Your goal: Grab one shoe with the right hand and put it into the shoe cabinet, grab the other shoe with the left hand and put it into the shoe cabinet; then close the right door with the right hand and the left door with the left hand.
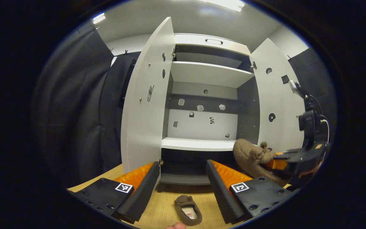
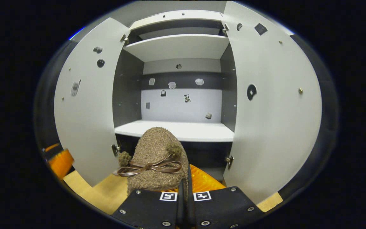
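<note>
A wooden floor [image 1: 157,206] is seen before the shoe cabinet [image 2: 176,130], both doors swung wide. One fuzzy shoe [image 2: 156,159] is held clamped at its side wall in the right gripper [image 2: 183,197], raised toward the middle shelf's front edge. It is judged light and soft, best gripped at the collar. The other shoe [image 1: 187,210] lies on the floor between the spread fingers of the left gripper [image 1: 183,187], held low.

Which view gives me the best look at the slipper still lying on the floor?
The left gripper view: the slipper on the floor lies whole, opening up, between the left tool's open fingers. The right gripper view shows instead the other slipper, held in the right tool.
</note>
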Tool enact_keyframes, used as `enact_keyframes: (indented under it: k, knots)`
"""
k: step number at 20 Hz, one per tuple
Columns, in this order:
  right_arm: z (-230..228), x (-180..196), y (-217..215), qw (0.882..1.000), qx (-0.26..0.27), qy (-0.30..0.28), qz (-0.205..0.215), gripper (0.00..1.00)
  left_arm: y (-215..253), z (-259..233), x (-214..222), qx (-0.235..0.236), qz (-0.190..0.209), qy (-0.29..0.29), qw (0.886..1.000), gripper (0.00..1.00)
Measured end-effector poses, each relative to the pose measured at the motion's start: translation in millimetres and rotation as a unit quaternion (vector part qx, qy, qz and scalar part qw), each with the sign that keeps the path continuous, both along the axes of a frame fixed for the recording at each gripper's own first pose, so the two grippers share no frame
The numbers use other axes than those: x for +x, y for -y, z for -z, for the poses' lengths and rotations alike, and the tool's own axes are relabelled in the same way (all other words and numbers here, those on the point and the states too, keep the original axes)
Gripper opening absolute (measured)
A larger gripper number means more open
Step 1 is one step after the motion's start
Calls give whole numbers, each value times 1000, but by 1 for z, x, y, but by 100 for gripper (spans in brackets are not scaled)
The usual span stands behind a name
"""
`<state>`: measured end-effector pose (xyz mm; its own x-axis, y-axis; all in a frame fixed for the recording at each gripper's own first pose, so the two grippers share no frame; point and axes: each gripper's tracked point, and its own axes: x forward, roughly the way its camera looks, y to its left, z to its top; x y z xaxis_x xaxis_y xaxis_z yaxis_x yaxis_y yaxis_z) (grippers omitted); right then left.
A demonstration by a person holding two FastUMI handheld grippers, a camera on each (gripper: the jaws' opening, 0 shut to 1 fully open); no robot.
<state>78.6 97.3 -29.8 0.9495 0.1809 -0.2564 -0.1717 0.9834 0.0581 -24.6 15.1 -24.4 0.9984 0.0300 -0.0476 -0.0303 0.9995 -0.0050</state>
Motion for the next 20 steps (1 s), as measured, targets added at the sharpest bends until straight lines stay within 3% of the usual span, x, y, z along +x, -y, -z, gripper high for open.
enact_keyframes:
  k: [4,8,11,15,20]
  knots:
    - [-61,69,-3,999,-16,34,10,4,-7,0,-4,16,-10,4,1000,94]
    - [-74,154,-1,999,-29,21,32,4,-12,4,-11,13,-13,-1,1000,96]
    - [-50,212,0,998,-29,-28,49,4,-16,5,-13,13,-15,-4,1000,96]
    - [-6,259,6,992,-28,-104,69,4,-35,7,-14,32,-35,-6,999,96]
    - [36,285,19,979,-16,-174,105,4,-47,6,-15,26,-43,-8,999,96]
